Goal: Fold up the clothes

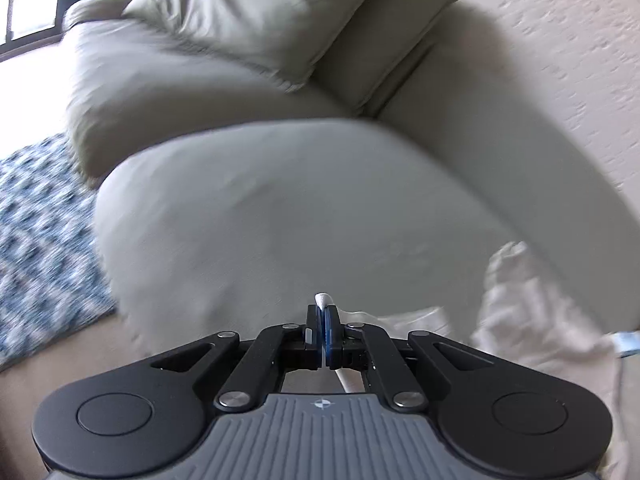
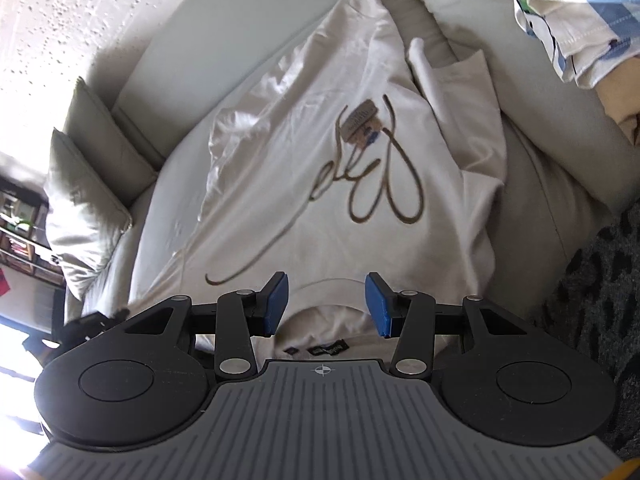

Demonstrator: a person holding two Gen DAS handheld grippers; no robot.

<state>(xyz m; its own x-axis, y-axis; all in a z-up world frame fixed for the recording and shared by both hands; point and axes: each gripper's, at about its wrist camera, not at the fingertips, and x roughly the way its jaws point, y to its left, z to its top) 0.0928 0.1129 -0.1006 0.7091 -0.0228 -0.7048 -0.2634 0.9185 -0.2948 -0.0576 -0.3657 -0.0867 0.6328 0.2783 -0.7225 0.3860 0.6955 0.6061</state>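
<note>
Soft, limp white sweatshirt (image 2: 320, 200): left gripper (image 1: 325, 320) pinches its thin edge; right gripper (image 2: 326, 304) gapes empty above the collar, the firmest hold

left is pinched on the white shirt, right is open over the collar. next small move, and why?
Probably close the right gripper on the collar edge of the white shirt. Its jaws stand open straddling the neckline, with no fabric pinched, while the left gripper is shut on a thin fold of the white cloth. The shirt lies rumpled on the sofa; a second hold would likely let both hands lift and spread it.
</note>
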